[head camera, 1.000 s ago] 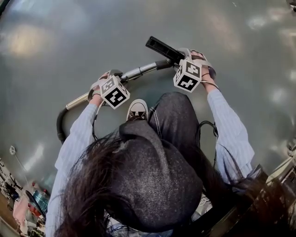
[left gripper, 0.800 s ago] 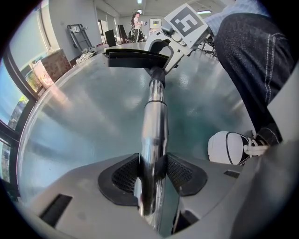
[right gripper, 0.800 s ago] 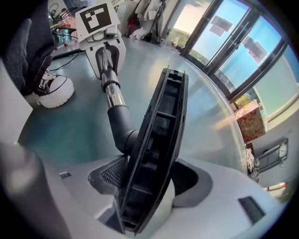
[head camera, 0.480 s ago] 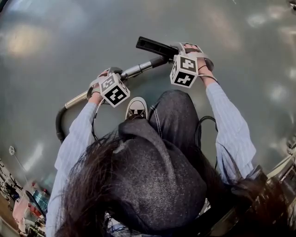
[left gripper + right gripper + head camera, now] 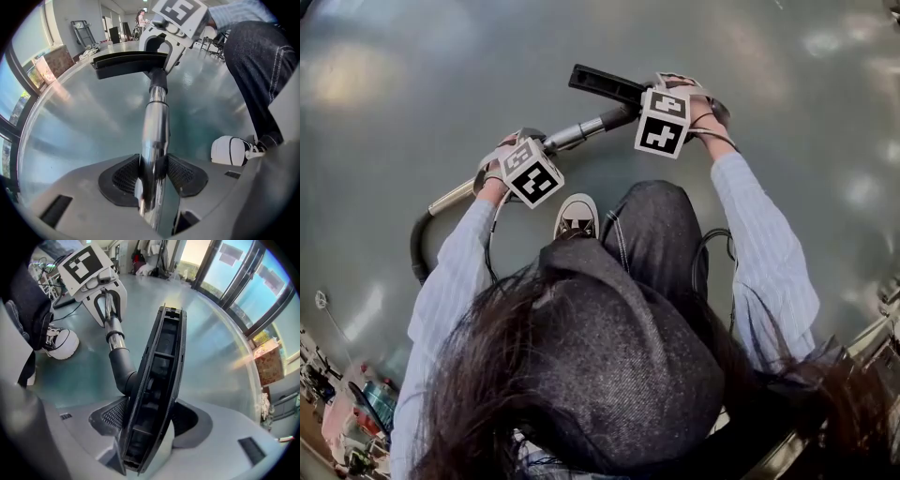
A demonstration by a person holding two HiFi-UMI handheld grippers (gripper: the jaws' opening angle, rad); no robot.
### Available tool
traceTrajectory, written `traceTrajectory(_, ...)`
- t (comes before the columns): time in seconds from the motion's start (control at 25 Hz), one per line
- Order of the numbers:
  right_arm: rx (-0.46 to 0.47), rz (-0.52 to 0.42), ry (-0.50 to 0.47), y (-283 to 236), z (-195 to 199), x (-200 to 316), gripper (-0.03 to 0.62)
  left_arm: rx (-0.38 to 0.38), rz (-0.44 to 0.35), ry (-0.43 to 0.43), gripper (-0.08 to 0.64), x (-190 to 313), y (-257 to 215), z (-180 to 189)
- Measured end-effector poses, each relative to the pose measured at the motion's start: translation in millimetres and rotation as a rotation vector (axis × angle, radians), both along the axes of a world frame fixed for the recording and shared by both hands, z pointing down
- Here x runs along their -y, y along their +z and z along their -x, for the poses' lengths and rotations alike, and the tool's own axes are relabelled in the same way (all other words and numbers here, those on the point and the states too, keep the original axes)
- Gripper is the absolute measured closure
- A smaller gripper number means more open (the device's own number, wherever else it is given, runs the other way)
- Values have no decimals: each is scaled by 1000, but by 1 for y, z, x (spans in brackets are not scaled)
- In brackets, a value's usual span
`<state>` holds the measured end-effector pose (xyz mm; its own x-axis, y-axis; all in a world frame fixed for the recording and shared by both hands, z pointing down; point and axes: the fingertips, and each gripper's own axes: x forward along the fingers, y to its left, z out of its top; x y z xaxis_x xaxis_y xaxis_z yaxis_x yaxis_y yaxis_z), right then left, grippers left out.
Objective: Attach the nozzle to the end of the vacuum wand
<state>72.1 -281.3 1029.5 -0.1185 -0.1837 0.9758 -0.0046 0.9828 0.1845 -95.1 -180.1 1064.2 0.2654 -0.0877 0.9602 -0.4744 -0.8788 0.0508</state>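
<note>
Crouched over a glossy grey-green floor (image 5: 441,75), one tool in each hand. Low in the centre of the left gripper view, the left gripper (image 5: 153,177) clamped on the vacuum wand (image 5: 155,126), black mesh pads (image 5: 124,174) tight against both sides of the chrome tube. From there straight up the middle of that frame, through a black collar, into the nozzle (image 5: 126,63), a long black bar across the upper centre.

Low in the centre of the right gripper view, the right gripper (image 5: 149,427) closed on the nozzle's flat head. Gripped edgewise between the jaws, ribbed underside toward the camera, leaning from lower centre to upper centre. Dark grey neck (image 5: 123,369) curving off the head's left side up to the wand's chrome-ringed end at upper left. Meeting there, depth of seating unclear.

In the head view, wand slanting from centre left to upper centre, nozzle lying across the top centre. Black hose (image 5: 416,253) looping down at the left edge. White-toed sneaker (image 5: 577,217) at centre, just below the wand, with a denim-clad leg (image 5: 661,234) beside it to the right.

By the windows, at the right edge of the right gripper view, a cardboard box (image 5: 268,363), well apart from the work. Contents not to be seen from here.
</note>
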Motion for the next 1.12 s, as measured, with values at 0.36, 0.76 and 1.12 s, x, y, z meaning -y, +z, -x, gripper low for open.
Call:
traceTrajectory(0.36, -73, 46, 40, 4, -3, -3, 314, 8, 15, 20, 382, -1, -1, 0)
traceTrajectory(0.76, 5, 51, 184, -5, -23, -4, 311, 61, -74, 62, 381, 1, -4, 1)
traceTrajectory(1.12, 156, 54, 346, -37, -67, -12, 311, 53, -134, -46, 382, -1, -14, 13)
